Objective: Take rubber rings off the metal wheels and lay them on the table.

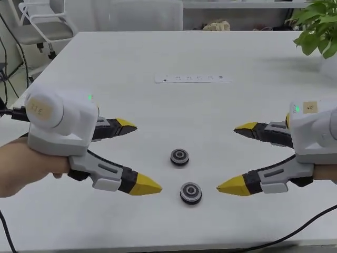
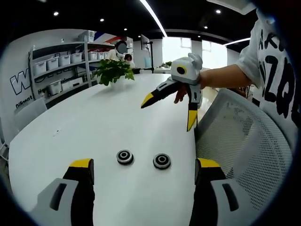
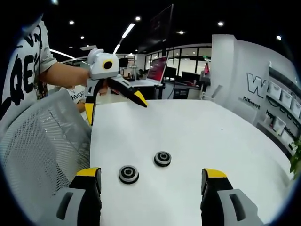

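White table (image 1: 210,58), with a power strip (image 1: 192,79) far back. Left gripper (image 1: 146,157) and right gripper (image 1: 227,157) face each other across the work, probably staged so that one can steady a wheel while the other peels. Both sets of jaws are spread wide, holding nothing and touching nothing. Two wheels lie flat between them, slightly apart: far wheel (image 1: 179,157), near wheel (image 1: 190,193). Dark rings (image 1: 182,196) look still fitted; none off yet.
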Demonstrator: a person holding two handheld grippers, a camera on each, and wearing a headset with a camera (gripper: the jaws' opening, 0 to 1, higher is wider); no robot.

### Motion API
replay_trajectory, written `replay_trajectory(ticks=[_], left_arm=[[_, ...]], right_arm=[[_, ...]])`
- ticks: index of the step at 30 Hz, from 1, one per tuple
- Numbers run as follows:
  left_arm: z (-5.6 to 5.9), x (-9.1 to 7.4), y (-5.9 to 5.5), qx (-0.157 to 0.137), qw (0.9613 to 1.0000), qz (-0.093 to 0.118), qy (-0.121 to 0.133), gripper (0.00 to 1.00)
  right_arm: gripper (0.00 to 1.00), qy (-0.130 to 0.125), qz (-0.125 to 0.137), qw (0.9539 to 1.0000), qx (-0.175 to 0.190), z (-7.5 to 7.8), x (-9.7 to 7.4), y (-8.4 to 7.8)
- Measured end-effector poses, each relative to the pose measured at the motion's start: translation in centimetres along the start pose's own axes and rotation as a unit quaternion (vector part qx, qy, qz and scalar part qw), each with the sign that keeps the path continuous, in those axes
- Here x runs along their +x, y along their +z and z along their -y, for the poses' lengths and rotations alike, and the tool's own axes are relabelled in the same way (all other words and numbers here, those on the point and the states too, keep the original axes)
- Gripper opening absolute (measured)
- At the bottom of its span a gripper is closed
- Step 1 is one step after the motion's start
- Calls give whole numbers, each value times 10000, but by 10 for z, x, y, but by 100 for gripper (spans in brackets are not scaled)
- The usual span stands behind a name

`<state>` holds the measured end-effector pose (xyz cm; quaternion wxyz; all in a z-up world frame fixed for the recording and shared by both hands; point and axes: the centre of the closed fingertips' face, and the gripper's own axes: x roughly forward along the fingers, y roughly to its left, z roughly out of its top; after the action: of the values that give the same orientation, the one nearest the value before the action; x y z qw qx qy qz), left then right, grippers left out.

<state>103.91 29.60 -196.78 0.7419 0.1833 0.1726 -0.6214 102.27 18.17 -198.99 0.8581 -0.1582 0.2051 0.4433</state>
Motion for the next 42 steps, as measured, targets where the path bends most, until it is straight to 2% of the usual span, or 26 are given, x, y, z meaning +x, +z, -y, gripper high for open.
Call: replay_trajectory(ticks=[16, 30, 42], left_arm=[[9, 18, -8, -54, 9996, -126, -258, 81], [15, 31, -23, -118, 9984, -314, -450, 75], [15, 40, -30, -210, 9973, -433, -560, 71]], right_arm=[[81, 131, -65, 9998, 141, -4, 7, -13], [74, 457, -299, 9985, 90, -17, 24, -28], [67, 657, -405, 9970, 104, -19, 32, -40]])
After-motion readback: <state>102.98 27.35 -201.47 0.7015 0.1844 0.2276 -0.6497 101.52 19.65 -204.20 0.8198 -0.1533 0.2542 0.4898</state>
